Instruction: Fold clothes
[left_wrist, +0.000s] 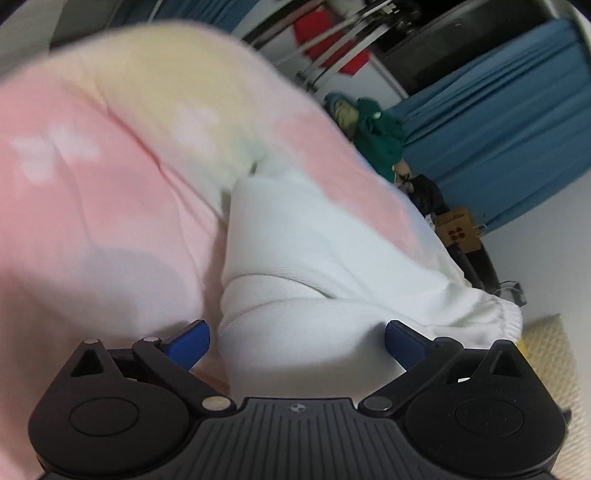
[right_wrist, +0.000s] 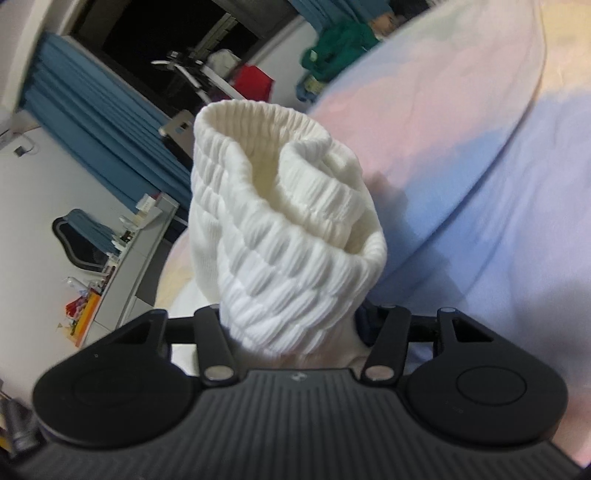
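Note:
A white garment (left_wrist: 295, 258) with a ribbed elastic band lies over a pastel pink, yellow and blue sheet (left_wrist: 92, 184). My left gripper (left_wrist: 297, 338) is open, its blue fingers (left_wrist: 190, 341) standing on either side of a fold of the white cloth. In the right wrist view the ribbed white band (right_wrist: 280, 221) bunches up between my right gripper's (right_wrist: 295, 321) fingers, which are shut on it; the fingertips are hidden by the cloth. The pastel sheet (right_wrist: 480, 184) lies behind.
Blue curtains (left_wrist: 498, 122) hang at the back. A pile of green clothes (left_wrist: 380, 133) and a cardboard box (left_wrist: 458, 229) sit past the sheet's far edge. A desk with clutter (right_wrist: 122, 251) and a red item (right_wrist: 253, 83) stand in the room.

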